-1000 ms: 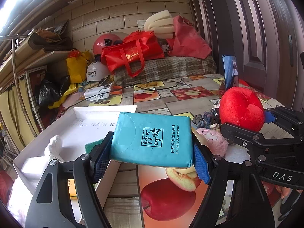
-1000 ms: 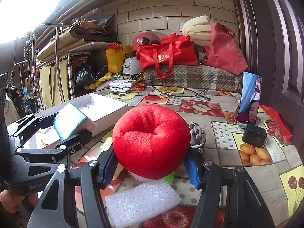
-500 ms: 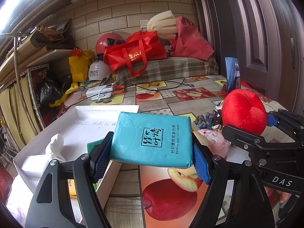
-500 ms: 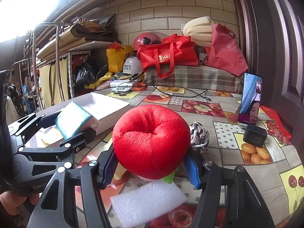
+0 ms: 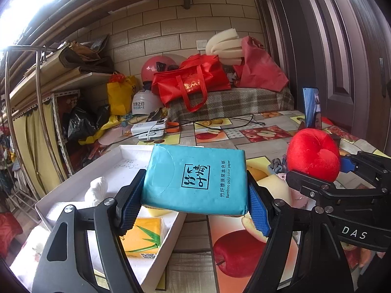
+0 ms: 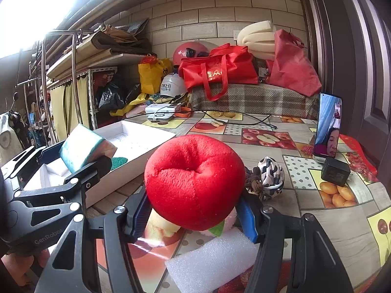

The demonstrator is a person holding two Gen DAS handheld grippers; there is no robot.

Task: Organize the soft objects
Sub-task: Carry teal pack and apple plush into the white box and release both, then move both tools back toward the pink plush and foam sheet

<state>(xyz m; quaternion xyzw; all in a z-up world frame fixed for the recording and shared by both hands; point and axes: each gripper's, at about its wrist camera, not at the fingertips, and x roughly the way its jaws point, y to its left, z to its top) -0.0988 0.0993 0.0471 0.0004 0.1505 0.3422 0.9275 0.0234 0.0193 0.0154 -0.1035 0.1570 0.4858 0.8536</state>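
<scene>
A glossy oilcloth printed with fruit squares covers the table [image 6: 266,146] under both grippers. Ahead and to the left of the left gripper [image 5: 195,202] lies a shallow, rectangular white cardboard tray [image 5: 168,234] with thin upright walls; inside it, just below the gripper's left finger, sits a yellow tissue pack [image 5: 144,238] with a green leaf print, and farther in a crumpled white cloth [image 5: 97,190].

The left gripper is clamped on a teal tissue pack [image 5: 195,180], a smooth plastic-wrapped slab, slightly pillowed, held flat between the ribbed blue pads [image 5: 256,212] above the tray's near right corner.

To its right, the right gripper [image 6: 195,210] squeezes a red plush apple [image 6: 195,180], round and fuzzy with a dimpled, stitched top, raised off the table. Directly beneath that gripper rests a block of white foam [image 6: 212,261] with a fine bubbly surface, beside a pale yellow sponge piece [image 6: 158,224]. Just ahead and right of the apple lies a knotted black-and-white spotted fabric ball [image 6: 271,173], touching a dark frayed rope bundle [image 6: 254,183].
</scene>
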